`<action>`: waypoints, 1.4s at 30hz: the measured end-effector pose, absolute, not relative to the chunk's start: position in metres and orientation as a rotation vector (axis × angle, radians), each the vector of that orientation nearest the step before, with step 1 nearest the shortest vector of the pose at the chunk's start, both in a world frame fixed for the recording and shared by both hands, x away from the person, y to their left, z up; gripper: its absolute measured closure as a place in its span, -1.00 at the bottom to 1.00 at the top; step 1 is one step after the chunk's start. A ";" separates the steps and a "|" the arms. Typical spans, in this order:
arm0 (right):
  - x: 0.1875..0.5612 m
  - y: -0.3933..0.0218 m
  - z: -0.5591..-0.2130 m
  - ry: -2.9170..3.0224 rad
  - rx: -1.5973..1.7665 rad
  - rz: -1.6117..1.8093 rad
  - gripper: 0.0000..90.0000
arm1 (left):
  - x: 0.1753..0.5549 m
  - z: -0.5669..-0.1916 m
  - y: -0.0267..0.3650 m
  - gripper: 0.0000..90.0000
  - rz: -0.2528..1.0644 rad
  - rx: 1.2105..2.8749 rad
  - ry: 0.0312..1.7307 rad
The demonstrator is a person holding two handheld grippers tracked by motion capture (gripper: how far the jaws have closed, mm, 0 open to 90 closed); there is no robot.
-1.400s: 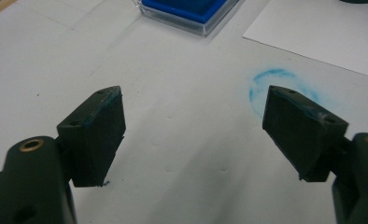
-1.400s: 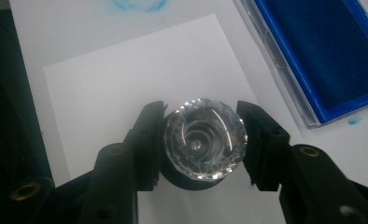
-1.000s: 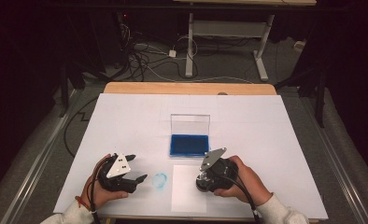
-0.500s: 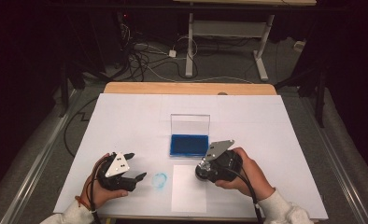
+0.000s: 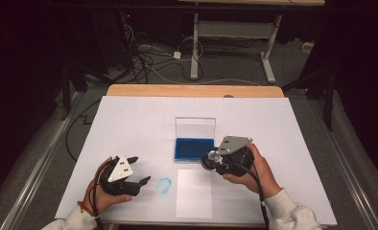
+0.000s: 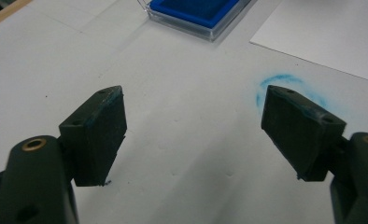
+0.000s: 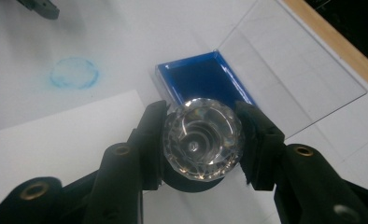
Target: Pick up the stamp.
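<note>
Stamp [image 7: 203,140] underside hidden beneath its clear knob

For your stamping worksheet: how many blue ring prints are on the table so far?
1. The ring print lies on the table, between the left gripper and the paper sheet. The sheet looks blank.
</note>
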State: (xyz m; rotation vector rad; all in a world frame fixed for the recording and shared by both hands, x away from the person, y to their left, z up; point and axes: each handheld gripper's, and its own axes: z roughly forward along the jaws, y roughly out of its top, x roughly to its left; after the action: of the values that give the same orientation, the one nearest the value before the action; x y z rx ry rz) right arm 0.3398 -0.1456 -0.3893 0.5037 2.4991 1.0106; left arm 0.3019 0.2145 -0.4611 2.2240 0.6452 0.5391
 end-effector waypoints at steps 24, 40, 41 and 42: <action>0.335 -0.154 -0.387 2.419 0.526 1.154 0.27 | 0.307 -0.465 0.217 -0.52 0.508 2.217 0.642; 0.337 -0.156 -0.387 2.390 0.543 1.164 0.27 | 0.310 -0.465 0.216 -0.52 0.501 2.216 0.632; 0.337 -0.157 -0.386 2.384 0.551 1.170 0.27 | 0.310 -0.465 0.216 -0.52 0.502 2.213 0.635; 0.338 -0.158 -0.385 2.372 0.560 1.180 0.27 | 0.310 -0.465 0.216 -0.52 0.511 2.211 0.642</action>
State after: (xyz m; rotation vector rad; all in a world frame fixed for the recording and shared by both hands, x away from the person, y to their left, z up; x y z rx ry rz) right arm 0.3376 -0.1576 -0.3853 0.5596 2.3719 1.1796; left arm 0.3104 0.2159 -0.4648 2.2112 0.6422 0.5110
